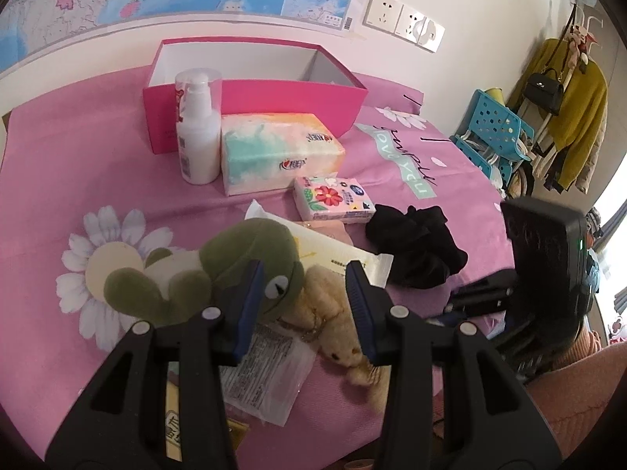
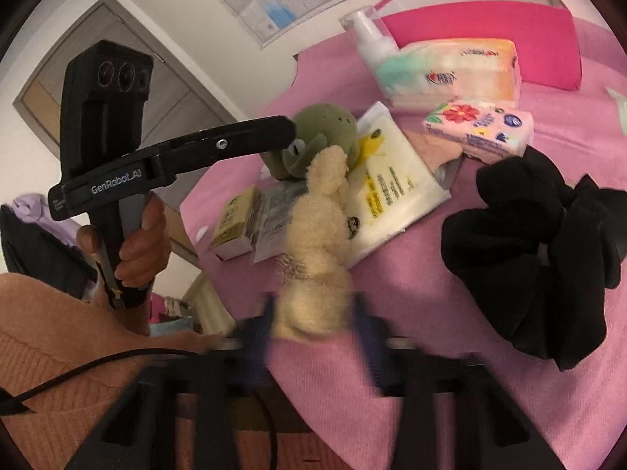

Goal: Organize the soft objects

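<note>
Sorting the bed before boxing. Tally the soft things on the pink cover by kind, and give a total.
Plush toys: 2, green frog and cream bear
Tissue packs: 2, large pastel pack and small floral pack
Wipes pack: 1
Black fabric bundle: 1
Total: 6

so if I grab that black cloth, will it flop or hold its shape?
The black cloth lies crumpled in loose folds, so it will likely droop and unfurl. It looks thin, so probably light. Pushed, it should bunch on the pink cover rather than slide.
</note>
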Tool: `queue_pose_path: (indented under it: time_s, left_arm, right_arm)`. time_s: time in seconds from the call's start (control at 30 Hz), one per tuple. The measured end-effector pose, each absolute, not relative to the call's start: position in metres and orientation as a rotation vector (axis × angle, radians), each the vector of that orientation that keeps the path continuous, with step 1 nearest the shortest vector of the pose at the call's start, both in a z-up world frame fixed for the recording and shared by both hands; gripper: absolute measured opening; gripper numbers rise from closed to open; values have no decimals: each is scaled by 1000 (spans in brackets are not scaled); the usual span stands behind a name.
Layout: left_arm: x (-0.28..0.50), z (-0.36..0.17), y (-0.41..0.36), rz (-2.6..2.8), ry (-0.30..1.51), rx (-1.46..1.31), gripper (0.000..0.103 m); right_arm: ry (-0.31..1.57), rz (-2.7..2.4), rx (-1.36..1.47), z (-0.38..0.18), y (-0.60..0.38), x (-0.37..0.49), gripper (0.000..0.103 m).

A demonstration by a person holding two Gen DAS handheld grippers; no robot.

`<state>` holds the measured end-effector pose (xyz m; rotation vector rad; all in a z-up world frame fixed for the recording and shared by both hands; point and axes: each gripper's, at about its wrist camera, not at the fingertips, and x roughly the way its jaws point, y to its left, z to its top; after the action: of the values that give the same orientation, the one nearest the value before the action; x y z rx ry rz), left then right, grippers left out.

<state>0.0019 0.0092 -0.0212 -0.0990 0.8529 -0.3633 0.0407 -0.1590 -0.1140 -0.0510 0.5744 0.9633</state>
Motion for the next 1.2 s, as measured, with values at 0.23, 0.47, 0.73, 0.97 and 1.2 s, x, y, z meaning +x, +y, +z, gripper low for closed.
queue_pose_path:
  time_s: [0.23, 0.47, 0.73, 0.97, 1.2]
  left_arm:
    - [3, -21, -2, -421, 852, -98, 45]
    - [9, -28, -21, -470, 878, -71, 45]
    - [39, -23, -39, -468, 878, -14, 50]
    - [66, -25, -51, -476, 914, 8, 52]
    - [82, -34, -60, -500, 980, -8, 52]
  right_arm:
    - [465, 877, -6, -81, -199, 42, 23]
    - [404, 795, 32, -59, -231, 52, 23]
    - [399, 772, 16, -56, -235, 66, 23]
    - [373, 721, 6, -54, -237, 71, 24]
    - [348, 695, 8, -53, -241, 75, 24]
